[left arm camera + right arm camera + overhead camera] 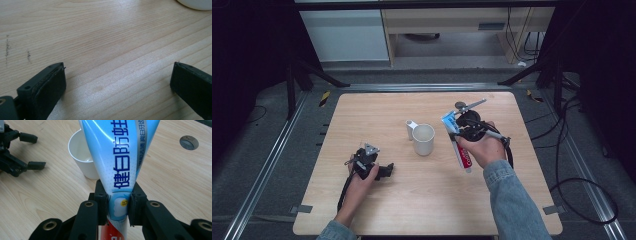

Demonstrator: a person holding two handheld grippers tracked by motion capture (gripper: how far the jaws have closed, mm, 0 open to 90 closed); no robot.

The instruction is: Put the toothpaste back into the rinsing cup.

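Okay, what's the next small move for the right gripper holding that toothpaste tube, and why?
Probably carry the blue and white toothpaste tube leftward over the white ceramic mug. The right gripper is clamped on the tube, which sits just right of the mug's open, empty mouth, while the left gripper rests open on the wooden table.

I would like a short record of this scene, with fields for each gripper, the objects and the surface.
surface: wooden table
left gripper: open, jaws wide apart, low over bare wood, holding nothing
right gripper: shut on toothpaste tube, clamped across the tube's middle
cup: white, upright, empty as far as visible, between the two grippers
small white item: beside the cup, too small to identify
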